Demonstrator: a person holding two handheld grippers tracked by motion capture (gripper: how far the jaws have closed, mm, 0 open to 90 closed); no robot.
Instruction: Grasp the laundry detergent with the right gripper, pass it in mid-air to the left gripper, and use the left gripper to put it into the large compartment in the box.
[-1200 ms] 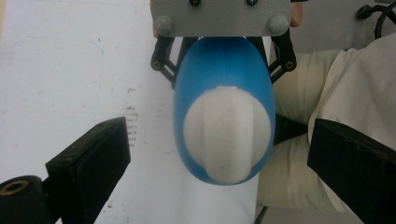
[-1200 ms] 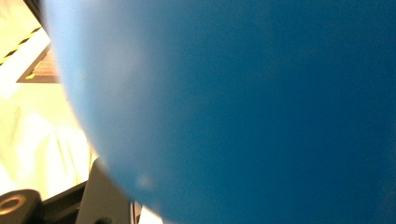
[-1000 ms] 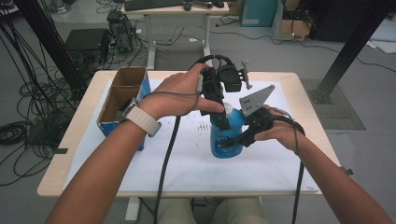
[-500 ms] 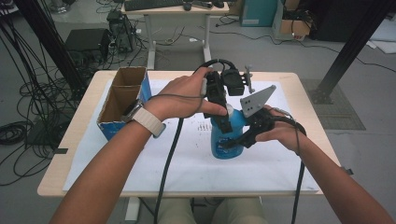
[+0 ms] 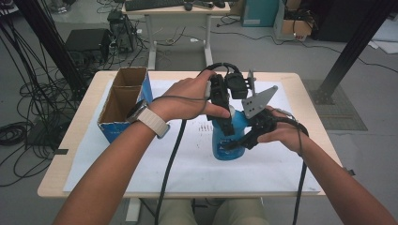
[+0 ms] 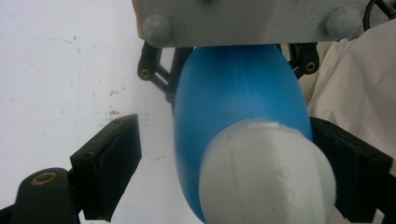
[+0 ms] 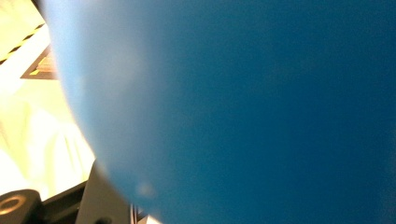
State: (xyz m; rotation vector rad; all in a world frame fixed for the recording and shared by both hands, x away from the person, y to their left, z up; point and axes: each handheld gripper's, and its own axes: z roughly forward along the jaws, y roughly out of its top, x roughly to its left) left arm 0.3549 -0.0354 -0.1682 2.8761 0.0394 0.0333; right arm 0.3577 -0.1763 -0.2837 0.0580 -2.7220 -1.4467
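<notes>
Right claw (image 5: pixel 234 140) clamped on the lower body of the blue bottle (image 5: pixel 230 140), gripping it from the side and holding it upright on the white sheet (image 5: pixel 263 164) near the middle of the table (image 5: pixel 309 89); in the right gripper view the bottle's blue wall sits hard against the lens; left claw (image 6: pixel 233 168) comes down from above over the bottle's white cap (image 6: pixel 268 172); its jaws have just been closing, cap between them; right-hand pad (image 6: pixel 350 172) at or against the cap, left-hand pad (image 6: pixel 109 161) apart from it with white sheet showing in the gap, so no grip there; farther left, an open cardboard box (image 5: pixel 123 101) with blue sides stands at the table's edge.
</notes>
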